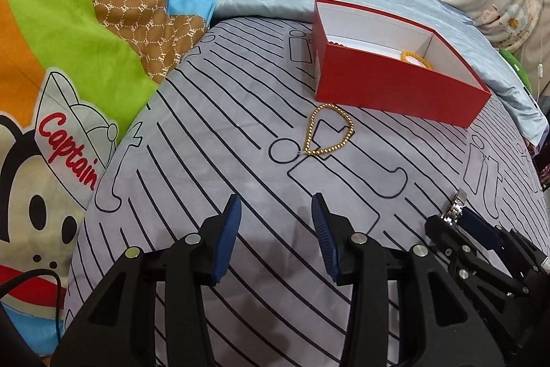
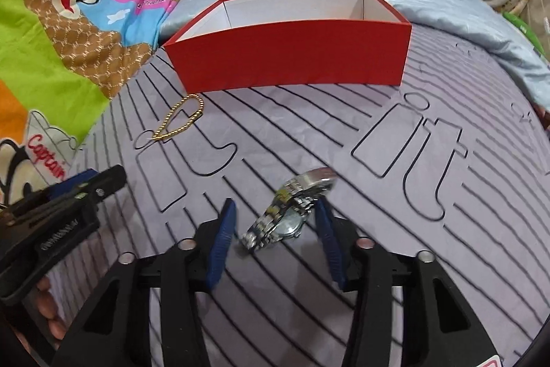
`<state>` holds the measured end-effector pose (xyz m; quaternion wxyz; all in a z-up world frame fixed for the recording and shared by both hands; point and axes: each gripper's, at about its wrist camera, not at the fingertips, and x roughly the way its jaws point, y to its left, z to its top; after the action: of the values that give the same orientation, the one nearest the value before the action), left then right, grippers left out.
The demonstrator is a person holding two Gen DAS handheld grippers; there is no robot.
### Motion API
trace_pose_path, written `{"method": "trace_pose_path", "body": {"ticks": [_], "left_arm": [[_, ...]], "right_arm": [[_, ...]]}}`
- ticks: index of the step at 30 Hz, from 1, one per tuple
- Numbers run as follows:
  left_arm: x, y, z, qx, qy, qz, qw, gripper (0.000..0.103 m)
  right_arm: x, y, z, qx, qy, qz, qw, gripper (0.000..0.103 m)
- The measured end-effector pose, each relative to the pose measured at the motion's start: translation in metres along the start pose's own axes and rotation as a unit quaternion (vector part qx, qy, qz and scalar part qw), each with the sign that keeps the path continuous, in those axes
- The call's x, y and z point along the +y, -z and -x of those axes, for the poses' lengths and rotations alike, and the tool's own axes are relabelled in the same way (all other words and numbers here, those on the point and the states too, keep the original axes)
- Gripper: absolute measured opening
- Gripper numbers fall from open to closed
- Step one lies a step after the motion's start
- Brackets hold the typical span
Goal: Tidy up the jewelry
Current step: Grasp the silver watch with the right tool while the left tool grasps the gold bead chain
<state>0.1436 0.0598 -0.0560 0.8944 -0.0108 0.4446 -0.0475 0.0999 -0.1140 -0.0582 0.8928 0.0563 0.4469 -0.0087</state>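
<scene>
I have the right gripper straddling the silver watch on the striped bed cover; its fingers are part-open, the right pad at the band, the left apart. I should close squarely across the case. My left gripper hangs part-open and empty, short of the gold chain by the red box.

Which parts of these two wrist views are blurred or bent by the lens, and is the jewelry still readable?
Left wrist view: sharp; gold chain crisp, the striped bedsheet lines and red box bowed by the fisheye, dark corners. Right wrist view: silver watch between the right tool's pads is motion-smeared, mostly its far end; chain and box stay clear.
</scene>
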Motion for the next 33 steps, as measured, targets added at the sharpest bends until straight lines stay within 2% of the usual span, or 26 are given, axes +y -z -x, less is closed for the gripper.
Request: {"method": "trace_pose_path", "body": {"ticks": [1, 4, 8, 17, 20, 21, 24, 26, 27, 33], "left_arm": [[0.001, -0.003, -0.002, 0.0, 0.0, 0.0, 1.0, 0.041], [0.0, -0.01, -0.006, 0.0, 0.004, 0.001, 1.0, 0.041], [-0.003, -0.02, -0.016, 0.006, 0.019, 0.005, 0.9998, 0.045], [-0.018, -0.047, -0.041, 0.0, 0.021, 0.005, 0.9998, 0.045], [-0.02, -0.051, -0.053, 0.011, 0.02, 0.003, 0.9997, 0.039], [-0.021, -0.05, -0.055, 0.014, 0.019, 0.001, 0.9997, 0.033], [-0.025, -0.047, -0.058, 0.008, 0.011, -0.012, 0.9998, 0.028], [-0.028, -0.046, -0.058, 0.006, 0.01, -0.019, 0.9998, 0.016], [-0.029, -0.046, -0.058, 0.007, 0.013, -0.02, 0.9997, 0.006], [-0.028, -0.042, -0.05, 0.015, 0.04, -0.017, 0.999, 0.003]], "right_arm": [[0.001, -0.001, -0.001, -0.002, 0.011, 0.008, 1.0, 0.028], [-0.005, -0.002, -0.001, -0.003, 0.006, 0.006, 1.0, 0.024], [-0.013, -0.001, 0.002, -0.002, 0.0, 0.007, 1.0, 0.024], [-0.027, 0.005, 0.009, 0.003, -0.01, -0.006, 1.0, 0.024], [-0.029, 0.006, 0.009, 0.004, -0.011, -0.007, 1.0, 0.024], [-0.029, 0.005, 0.009, 0.005, -0.012, -0.006, 1.0, 0.024], [-0.029, 0.005, 0.009, 0.005, -0.012, -0.004, 1.0, 0.024], [-0.029, 0.004, 0.009, 0.006, -0.012, -0.004, 1.0, 0.024], [-0.029, 0.004, 0.009, 0.006, -0.013, -0.005, 1.0, 0.024], [-0.032, 0.003, 0.011, 0.009, -0.016, -0.012, 1.0, 0.024]]}}
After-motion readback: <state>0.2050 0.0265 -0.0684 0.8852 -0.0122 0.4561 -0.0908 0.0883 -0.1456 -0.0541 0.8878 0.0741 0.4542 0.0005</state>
